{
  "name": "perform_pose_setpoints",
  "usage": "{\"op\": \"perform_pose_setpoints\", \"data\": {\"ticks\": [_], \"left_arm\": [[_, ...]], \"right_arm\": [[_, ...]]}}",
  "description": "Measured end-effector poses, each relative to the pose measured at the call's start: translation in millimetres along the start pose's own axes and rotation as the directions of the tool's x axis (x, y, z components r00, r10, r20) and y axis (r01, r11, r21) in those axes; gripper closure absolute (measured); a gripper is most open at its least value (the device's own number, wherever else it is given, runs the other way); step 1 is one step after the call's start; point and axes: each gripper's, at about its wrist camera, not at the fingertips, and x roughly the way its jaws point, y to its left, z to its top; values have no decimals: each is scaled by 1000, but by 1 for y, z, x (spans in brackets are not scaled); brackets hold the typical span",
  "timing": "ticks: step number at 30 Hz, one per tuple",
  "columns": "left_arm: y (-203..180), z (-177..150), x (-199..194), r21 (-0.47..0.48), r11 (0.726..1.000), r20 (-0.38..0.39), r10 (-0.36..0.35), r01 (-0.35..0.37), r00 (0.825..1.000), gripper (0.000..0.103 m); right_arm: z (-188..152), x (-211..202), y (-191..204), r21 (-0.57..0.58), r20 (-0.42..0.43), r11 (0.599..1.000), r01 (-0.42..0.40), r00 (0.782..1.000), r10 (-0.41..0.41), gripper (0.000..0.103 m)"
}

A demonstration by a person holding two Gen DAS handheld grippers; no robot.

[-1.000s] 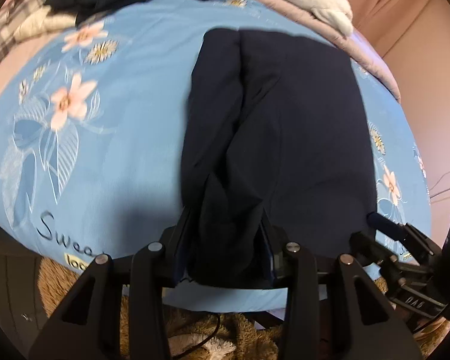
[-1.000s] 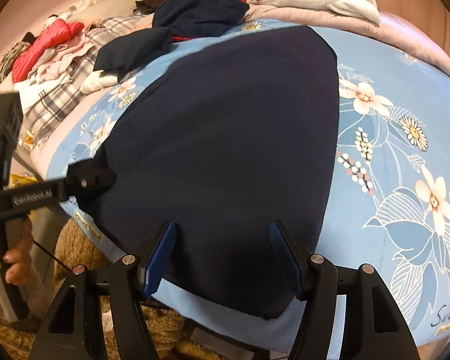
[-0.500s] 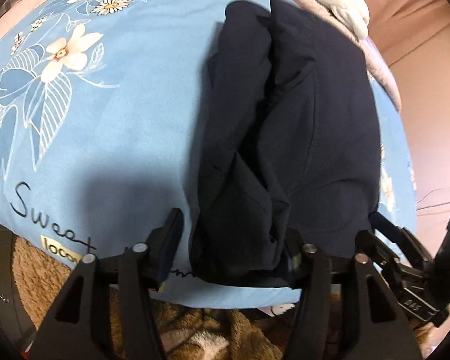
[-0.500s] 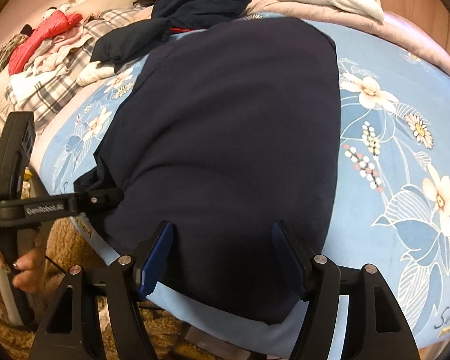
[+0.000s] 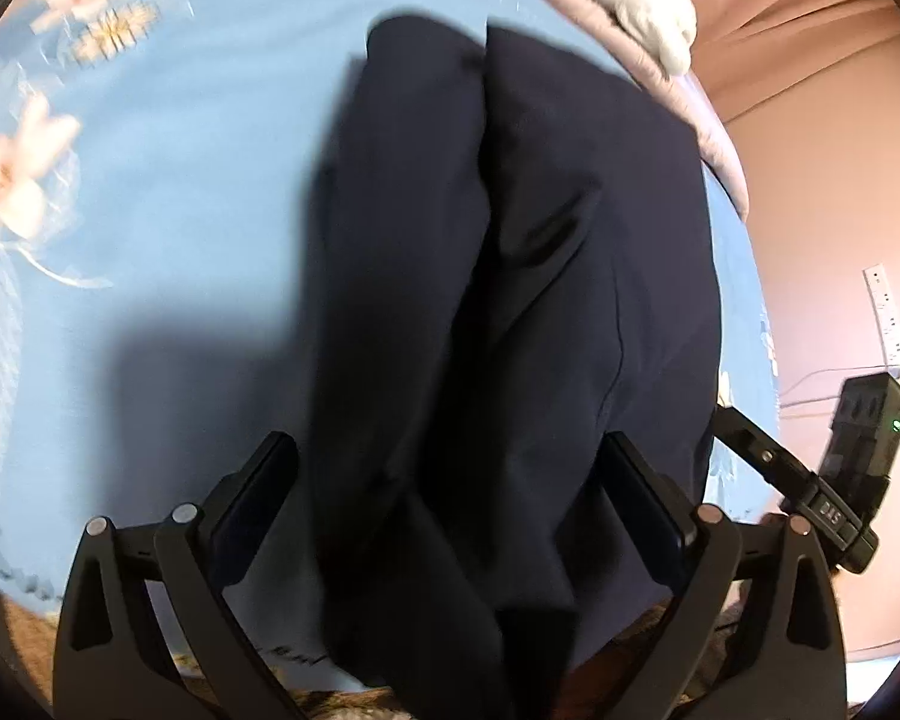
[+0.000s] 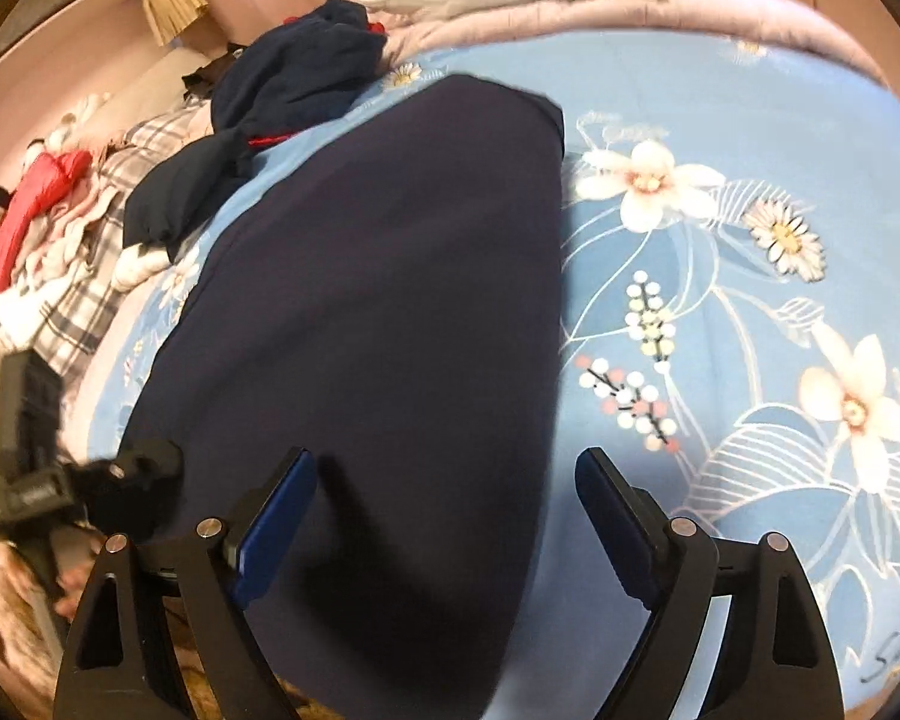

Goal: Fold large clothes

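Both tools tilt steeply down over the near edge of the bed. The left tool has just spread wide, the navy trousers lying loose between its fingers. The right tool, also just opened, straddles their near end without pressing.

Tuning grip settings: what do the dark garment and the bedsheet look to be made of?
Dark garment: navy fabric, matte and smooth, looks like a thin woven cloth; it drapes in soft folds with no sheen.
Bedsheet: light blue printed cloth with flowers, probably cotton or a blend; flat, dull surface. Exact fibre can't be told for either.
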Motion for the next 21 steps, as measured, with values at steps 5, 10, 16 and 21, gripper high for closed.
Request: {"op": "perform_pose_setpoints", "data": {"ticks": [5, 10, 16, 21], "left_arm": [[-7, -3, 10, 50, 999, -13, 6, -6, 1000, 1], [-10, -5, 13, 87, 996, -14, 37, -36, 999, 0], [-20, -9, 18, 97, 994, 5, 48, -48, 999, 6], [-26, -17, 13, 80, 996, 21, 26, -27, 999, 34]], "right_arm": [[2, 22, -6, 35, -55, 998, -46, 997, 48, 15], [1, 35, -10, 83, -62, 991, -104, 992, 109, 11], [-1, 42, -14, 95, -55, 984, -152, 986, 158, 10], [-3, 39, -8, 66, -41, 990, -125, 991, 128, 26]]}}
